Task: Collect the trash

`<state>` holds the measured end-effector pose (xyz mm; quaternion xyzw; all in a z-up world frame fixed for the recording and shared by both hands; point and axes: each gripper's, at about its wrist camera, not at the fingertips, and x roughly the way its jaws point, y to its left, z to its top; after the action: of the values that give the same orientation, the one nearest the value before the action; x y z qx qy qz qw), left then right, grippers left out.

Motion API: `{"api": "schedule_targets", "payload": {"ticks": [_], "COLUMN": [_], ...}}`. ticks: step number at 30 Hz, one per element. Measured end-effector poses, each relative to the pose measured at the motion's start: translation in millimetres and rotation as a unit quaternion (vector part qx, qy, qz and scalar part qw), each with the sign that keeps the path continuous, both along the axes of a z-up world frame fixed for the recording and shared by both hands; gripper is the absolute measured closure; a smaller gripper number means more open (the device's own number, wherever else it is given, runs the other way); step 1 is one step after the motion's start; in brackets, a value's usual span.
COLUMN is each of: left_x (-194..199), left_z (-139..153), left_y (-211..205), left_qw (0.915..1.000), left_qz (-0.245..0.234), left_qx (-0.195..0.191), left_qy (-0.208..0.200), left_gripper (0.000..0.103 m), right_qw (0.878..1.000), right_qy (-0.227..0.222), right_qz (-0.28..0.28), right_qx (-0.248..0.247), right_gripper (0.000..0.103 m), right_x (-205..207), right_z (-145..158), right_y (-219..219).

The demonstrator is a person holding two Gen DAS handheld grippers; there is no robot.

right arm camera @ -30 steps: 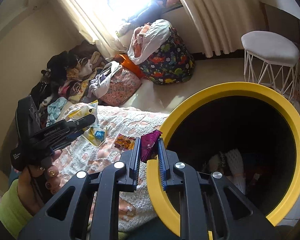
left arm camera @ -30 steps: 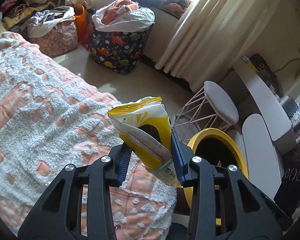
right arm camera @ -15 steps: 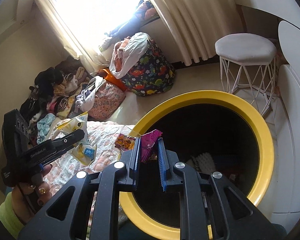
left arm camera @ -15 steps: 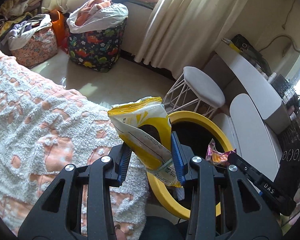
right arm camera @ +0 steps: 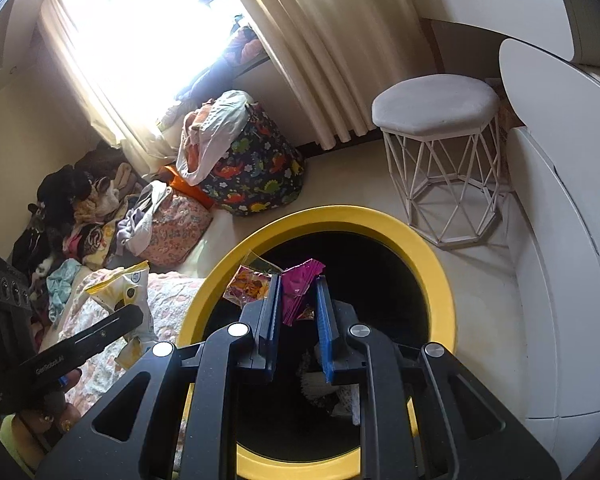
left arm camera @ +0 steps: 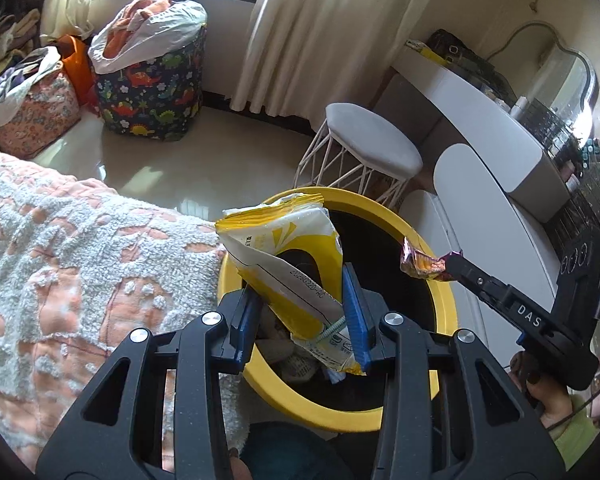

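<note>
Your left gripper [left arm camera: 302,322] is clamped on a yellow-and-white snack bag [left arm camera: 288,264]. The bag's long axis runs steeply upward from the blue pads [left arm camera: 354,312], with its torn-open mouth at the top, tilted toward the bedspread [left arm camera: 80,260]. It hangs over the near rim of the yellow-rimmed bin [left arm camera: 444,300]. A printed date code runs along the bag's seam but is too small to read reliably.

Your right gripper [right arm camera: 298,312] is pinched on a magenta foil wrapper [right arm camera: 300,284]. The wrapper stands upright between the fingers, over the bin's dark opening. An orange patterned wrapper [right arm camera: 248,286] shows just beside the left finger.

Inside the bin lie pale crumpled items. The right gripper's arm reads "DAS"; the left gripper's reads "GenRobot.AI".

A dinosaur-print hamper [right arm camera: 256,176] holds clothes.
</note>
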<state>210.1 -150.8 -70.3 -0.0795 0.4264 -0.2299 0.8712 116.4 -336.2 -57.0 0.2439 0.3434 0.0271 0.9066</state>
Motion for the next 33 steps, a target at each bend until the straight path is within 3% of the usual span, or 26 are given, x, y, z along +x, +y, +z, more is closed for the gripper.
{"api": "schedule_targets", "payload": {"ticks": [6, 12, 14, 15, 17, 21, 23, 28, 33], "left_x": [-5.6, -7.8, -7.7, -7.9, -8.6, -10.8, -12.1, -19.9, -30.3], "left_z": [-11.0, -24.2, -28.2, -29.7, -31.6, -31.0, -29.5, -22.4, -10.7], "left_y": [-24.4, -41.4, -45.4, -47.2, -51.5, -54.5, -54.4, -43.9, -25.6], "left_qw": [0.9992, 0.9973, 0.9967, 0.9964, 0.9959, 0.9958, 0.9961, 0.9975, 0.9985], "left_qz": [-0.034, -0.06, -0.067, -0.069, -0.073, -0.073, -0.068, -0.044, -0.017], "left_qx": [0.021, 0.036, 0.038, 0.041, 0.046, 0.051, 0.054, 0.055, 0.049], "left_qy": [0.008, 0.022, 0.026, 0.026, 0.028, 0.023, 0.017, 0.002, -0.02], "left_gripper": [0.072, 0.071, 0.071, 0.069, 0.053, 0.044, 0.028, 0.011, 0.011], "right_qw": [1.0, 0.999, 0.999, 0.999, 0.999, 0.999, 0.999, 0.999, 0.998], "right_qy": [0.023, 0.034, 0.035, 0.035, 0.035, 0.033, 0.032, 0.018, -0.018], "right_qz": [-0.01, -0.005, -0.008, -0.01, -0.014, -0.022, -0.021, -0.021, -0.016], "right_qx": [-0.001, 0.008, 0.009, 0.01, 0.011, 0.006, -0.002, -0.021, -0.053], "right_gripper": [0.086, 0.08, 0.073, 0.068, 0.063, 0.054, 0.053, 0.031, 0.016], "right_x": [1.4, 2.8, 2.3, 2.4, 0.7, -5.2, -9.8, -26.4, -44.2], "right_z": [-10.3, -16.6, -17.2, -16.7, -15.7, -10.9, -8.0, 4.4, 25.2], "right_y": [-7.5, -7.3, -8.8, -8.9, -11.2, -15.5, -15.2, -10.9, 3.0]}}
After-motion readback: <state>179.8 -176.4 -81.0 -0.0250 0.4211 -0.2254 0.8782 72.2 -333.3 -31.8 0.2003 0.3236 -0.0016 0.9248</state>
